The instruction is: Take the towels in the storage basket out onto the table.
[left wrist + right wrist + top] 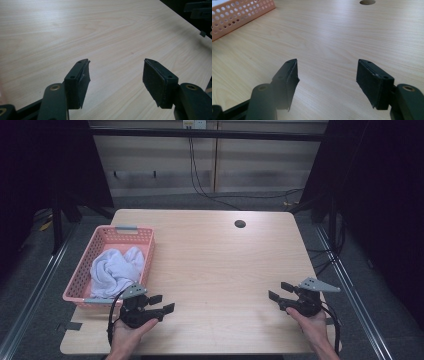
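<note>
At the far left of the table (215,270) we see a pink basket (145,237), its perforated wall running along the left edge. Inside it lies a white towel (116,270), crumpled into a loose heap that fills the nearer half of the basket.

Just beside the basket's near corner, the left gripper (162,303) rests in a hand (131,332) that comes up from the bottom edge. Its jaws point toward the middle of the table and stand well apart — nothing is between them. In the left gripper view (116,72) the two black pads frame bare wood, and the towel is not in their gap.

The middle of the table is plain pale wood, with a round hole (240,224) near the far edge.

Over at the right, the right gripper (280,291) sits near the table's right edge, held by the other hand (315,327). Its jaws aim left, toward the basket, and are spread wide — empty as well. In the right gripper view (327,73) we see wood between the pads, a corner of the basket (234,15) at upper left and the hole (367,2) at the top.
</note>
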Motion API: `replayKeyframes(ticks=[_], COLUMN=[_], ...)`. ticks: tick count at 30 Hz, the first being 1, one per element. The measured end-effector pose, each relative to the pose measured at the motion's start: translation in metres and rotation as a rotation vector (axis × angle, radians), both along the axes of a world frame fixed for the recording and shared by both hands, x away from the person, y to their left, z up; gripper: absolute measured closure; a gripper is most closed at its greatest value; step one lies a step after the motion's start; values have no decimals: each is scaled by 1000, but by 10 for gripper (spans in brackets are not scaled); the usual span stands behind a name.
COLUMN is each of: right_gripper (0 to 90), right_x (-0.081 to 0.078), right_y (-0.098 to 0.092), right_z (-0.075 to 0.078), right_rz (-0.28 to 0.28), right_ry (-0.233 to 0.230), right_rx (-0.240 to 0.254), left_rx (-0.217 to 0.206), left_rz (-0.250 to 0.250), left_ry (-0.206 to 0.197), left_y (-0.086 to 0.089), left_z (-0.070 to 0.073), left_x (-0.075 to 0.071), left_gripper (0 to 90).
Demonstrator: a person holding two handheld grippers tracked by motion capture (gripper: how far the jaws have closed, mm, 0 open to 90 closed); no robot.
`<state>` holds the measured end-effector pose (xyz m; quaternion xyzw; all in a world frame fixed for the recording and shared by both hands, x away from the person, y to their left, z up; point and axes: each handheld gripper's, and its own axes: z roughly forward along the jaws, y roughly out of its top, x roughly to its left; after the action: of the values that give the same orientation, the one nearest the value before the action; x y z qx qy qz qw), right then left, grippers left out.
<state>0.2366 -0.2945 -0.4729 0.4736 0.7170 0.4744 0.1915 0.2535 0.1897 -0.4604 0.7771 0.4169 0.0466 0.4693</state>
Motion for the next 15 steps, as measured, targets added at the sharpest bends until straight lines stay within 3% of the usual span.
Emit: replayKeyframes(ticks=[3, 6, 10, 15], right_gripper=[338, 333, 320, 309], right_x=[-2, -2, -2, -2], right_y=[4, 4, 6, 11], right_z=[0, 0, -1, 0], right_rz=[30, 47, 60, 86], right_ry=[-2, -3, 4, 19], right_rx=[-10, -10, 5, -5], left_rx=[-7, 6, 3, 14], left_rz=[16, 6, -51, -48], left_ry=[18, 3, -12, -1], left_y=[-1, -4, -7, -6], left_z=[0, 3, 10, 16], left_x=[2, 1, -3, -7], left_gripper=[434, 404, 404, 403])
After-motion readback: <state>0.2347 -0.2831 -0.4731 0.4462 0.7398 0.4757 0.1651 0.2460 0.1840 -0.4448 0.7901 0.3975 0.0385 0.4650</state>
